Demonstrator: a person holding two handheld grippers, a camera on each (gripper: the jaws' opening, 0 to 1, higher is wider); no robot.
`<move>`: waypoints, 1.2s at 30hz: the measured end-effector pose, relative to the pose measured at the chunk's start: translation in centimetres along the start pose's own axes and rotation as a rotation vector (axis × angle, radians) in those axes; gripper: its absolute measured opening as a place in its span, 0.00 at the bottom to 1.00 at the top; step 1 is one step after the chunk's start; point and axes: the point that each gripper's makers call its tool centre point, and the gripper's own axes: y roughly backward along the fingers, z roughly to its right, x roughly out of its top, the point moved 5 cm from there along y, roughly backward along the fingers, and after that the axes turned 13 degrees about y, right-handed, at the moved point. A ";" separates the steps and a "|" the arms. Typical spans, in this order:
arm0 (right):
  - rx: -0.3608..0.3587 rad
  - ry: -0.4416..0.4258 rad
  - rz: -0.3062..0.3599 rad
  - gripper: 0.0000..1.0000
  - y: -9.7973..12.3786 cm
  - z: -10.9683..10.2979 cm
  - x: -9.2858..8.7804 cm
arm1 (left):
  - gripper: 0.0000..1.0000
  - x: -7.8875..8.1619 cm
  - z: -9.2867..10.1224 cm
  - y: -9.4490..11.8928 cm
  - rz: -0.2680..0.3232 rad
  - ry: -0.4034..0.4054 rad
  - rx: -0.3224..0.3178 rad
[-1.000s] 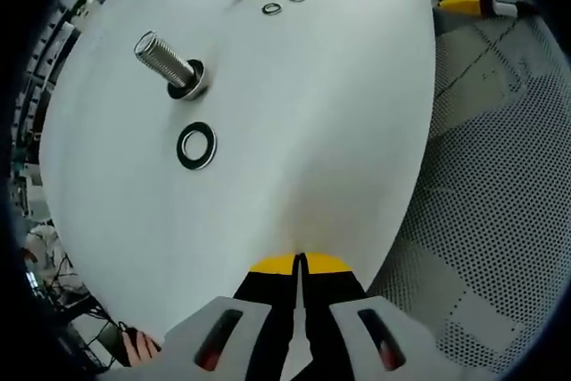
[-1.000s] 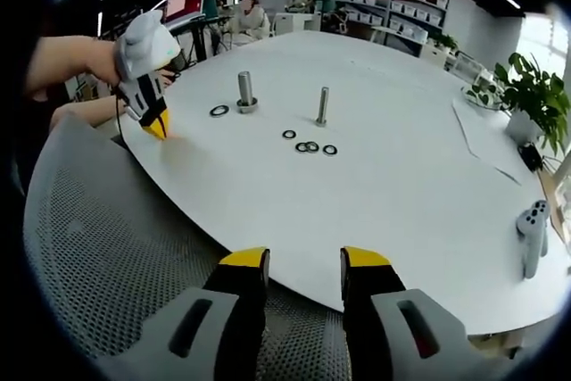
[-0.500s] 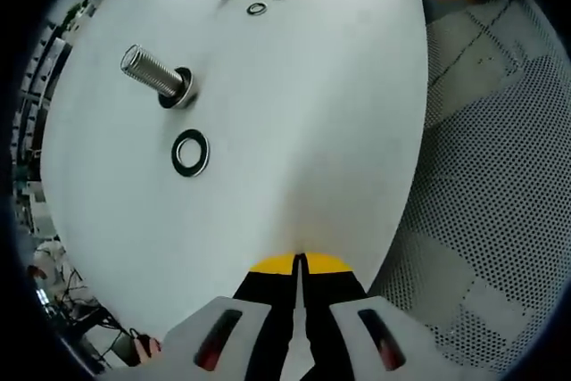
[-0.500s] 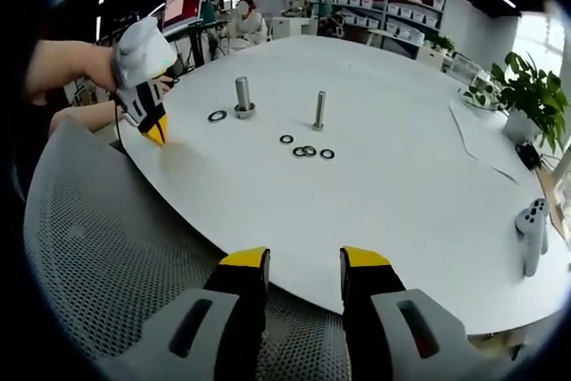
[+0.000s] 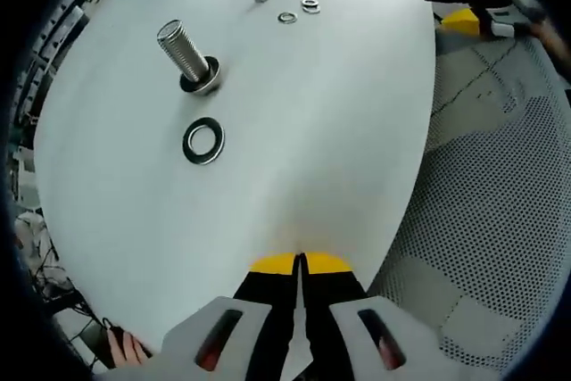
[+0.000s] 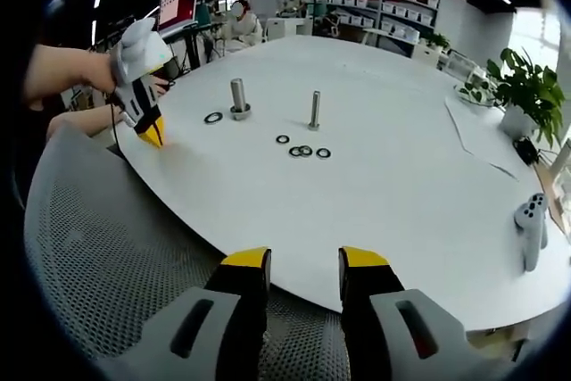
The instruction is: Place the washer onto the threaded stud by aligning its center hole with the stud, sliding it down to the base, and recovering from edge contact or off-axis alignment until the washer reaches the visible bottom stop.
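A large dark washer (image 5: 203, 140) lies flat on the round white table (image 5: 312, 131), just short of the thick threaded stud (image 5: 187, 53), which stands on its base. My left gripper (image 5: 300, 261) is shut with nothing in it, its yellow tips at the table's near edge, well back from the washer. In the right gripper view the same washer (image 6: 213, 118) lies beside the thick stud (image 6: 237, 97), and the left gripper (image 6: 152, 134) hovers by the table's left edge. My right gripper (image 6: 305, 260) stands open and empty at the near table edge.
A thin stud (image 6: 315, 109) stands mid-table with several small washers (image 6: 305, 150) near it. A grey mesh chair back (image 6: 116, 247) sits below the table edge. A white controller (image 6: 533, 229) and a potted plant (image 6: 526, 95) are at the right. A person's hand holds the left gripper.
The left gripper view has rolled and shifted slightly, so the stud and washer sit further right in it. Both grippers keep their states, and nothing on the table has moved.
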 end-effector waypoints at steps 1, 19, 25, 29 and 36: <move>0.000 0.000 -0.001 0.32 0.0 0.0 0.0 | 0.02 0.1 0.0 0.0 0.001 0.012 -0.013; 0.005 -0.003 -0.009 0.32 0.0 -0.1 -0.1 | 0.27 5.3 -4.6 0.8 0.105 0.102 0.039; 0.003 -0.007 -0.005 0.32 0.0 0.0 0.0 | 0.39 6.2 -5.3 -0.1 0.106 0.113 0.027; 0.001 -0.007 -0.002 0.32 0.0 0.0 0.0 | 0.39 7.1 -5.3 -0.3 0.111 0.084 0.037; -0.002 -0.014 0.003 0.32 0.0 0.0 0.0 | 0.34 8.0 -4.9 -0.4 0.063 -0.027 0.049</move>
